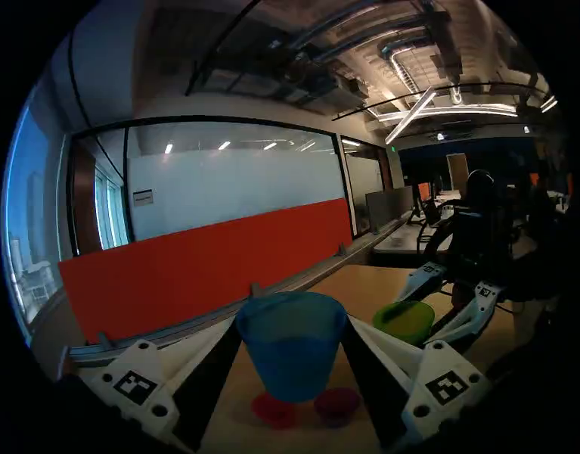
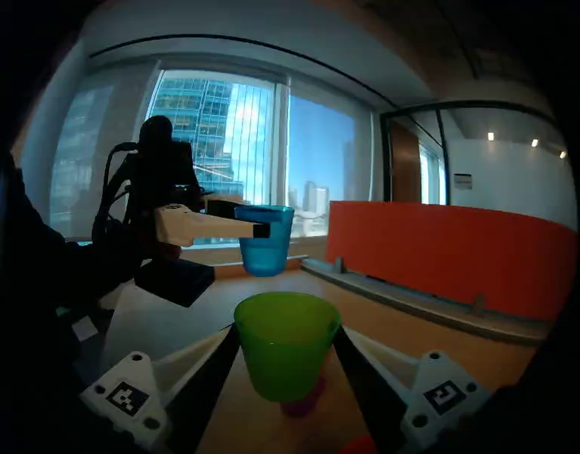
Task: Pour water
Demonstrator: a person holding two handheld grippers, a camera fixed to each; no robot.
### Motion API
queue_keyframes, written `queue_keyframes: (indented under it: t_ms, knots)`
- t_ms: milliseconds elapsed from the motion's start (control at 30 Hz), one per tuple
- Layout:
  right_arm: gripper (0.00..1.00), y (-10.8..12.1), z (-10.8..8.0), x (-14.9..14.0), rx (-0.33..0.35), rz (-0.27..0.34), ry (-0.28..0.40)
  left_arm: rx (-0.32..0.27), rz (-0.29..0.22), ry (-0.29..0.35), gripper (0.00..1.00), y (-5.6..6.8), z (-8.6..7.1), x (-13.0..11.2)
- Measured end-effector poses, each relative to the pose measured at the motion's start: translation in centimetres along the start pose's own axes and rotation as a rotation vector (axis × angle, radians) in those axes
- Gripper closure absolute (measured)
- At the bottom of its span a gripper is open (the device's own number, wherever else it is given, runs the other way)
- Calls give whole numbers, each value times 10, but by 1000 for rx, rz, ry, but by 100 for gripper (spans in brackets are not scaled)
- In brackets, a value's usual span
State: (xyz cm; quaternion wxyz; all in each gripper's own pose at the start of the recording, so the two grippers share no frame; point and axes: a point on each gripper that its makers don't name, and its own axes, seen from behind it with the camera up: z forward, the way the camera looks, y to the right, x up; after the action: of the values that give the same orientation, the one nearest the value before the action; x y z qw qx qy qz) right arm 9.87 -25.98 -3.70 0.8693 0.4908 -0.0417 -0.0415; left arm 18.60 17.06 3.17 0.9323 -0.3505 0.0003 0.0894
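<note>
Left claw [image 1: 293, 333] at lower centre, both fingers pressed on the blue cup [image 1: 292, 344]. The cup is upright, and its darker lower half looks like water. Below it on the bench [image 1: 365, 284] are a red round piece [image 1: 274, 409] and a purple one [image 1: 336, 402], side by side. Right of centre, the other claw [image 1: 420, 314] grips a green cup [image 1: 404, 319]. An orange partition [image 1: 206, 265] runs across left-centre.

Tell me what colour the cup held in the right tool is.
The cup is bright green, clearest in the right gripper view.
</note>
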Motion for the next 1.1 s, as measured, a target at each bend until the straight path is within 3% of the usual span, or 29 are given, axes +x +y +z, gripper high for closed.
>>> queue_keyframes:
  t_ms: [467,1100]
  knots:
    - [10,-21,3,1,61,-6,-4,-5,65,10,12,4,2,8]
    - [10,-38,5,-6,109,-29,-33,14,206,18,12,8,4,22]
